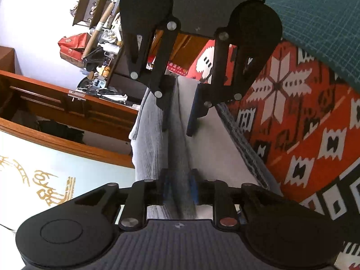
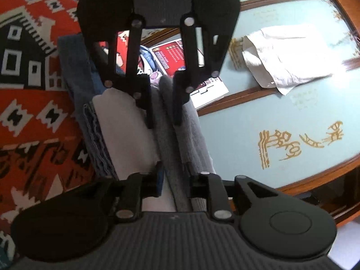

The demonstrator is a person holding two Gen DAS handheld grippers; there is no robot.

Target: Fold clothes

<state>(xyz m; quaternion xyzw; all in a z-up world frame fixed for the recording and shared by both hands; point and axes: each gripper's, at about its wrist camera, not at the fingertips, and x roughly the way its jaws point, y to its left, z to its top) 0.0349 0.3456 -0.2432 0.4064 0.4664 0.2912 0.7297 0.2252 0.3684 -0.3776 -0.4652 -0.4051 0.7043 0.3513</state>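
Note:
A grey knit garment (image 1: 180,146) is stretched as a narrow bunched ridge between my two grippers, which face each other. My left gripper (image 1: 180,189) is shut on one end of it. The right gripper (image 1: 177,128) pinches the far end. In the right wrist view the same grey garment (image 2: 166,148) runs from my right gripper (image 2: 174,177), shut on it, to the left gripper (image 2: 164,122). Part of the garment hangs down on one side (image 1: 148,135). Under it lies a white folded cloth (image 2: 126,130) on a blue-grey pile (image 2: 94,135).
A red patterned blanket (image 1: 292,112) covers the surface on one side. A pale blue table with gold characters (image 2: 270,123) and a wooden rim lies on the other, bearing a crumpled white towel (image 2: 288,54) and a booklet (image 2: 209,90). A green cutting mat (image 1: 326,22) and cluttered shelves (image 1: 101,33) lie beyond.

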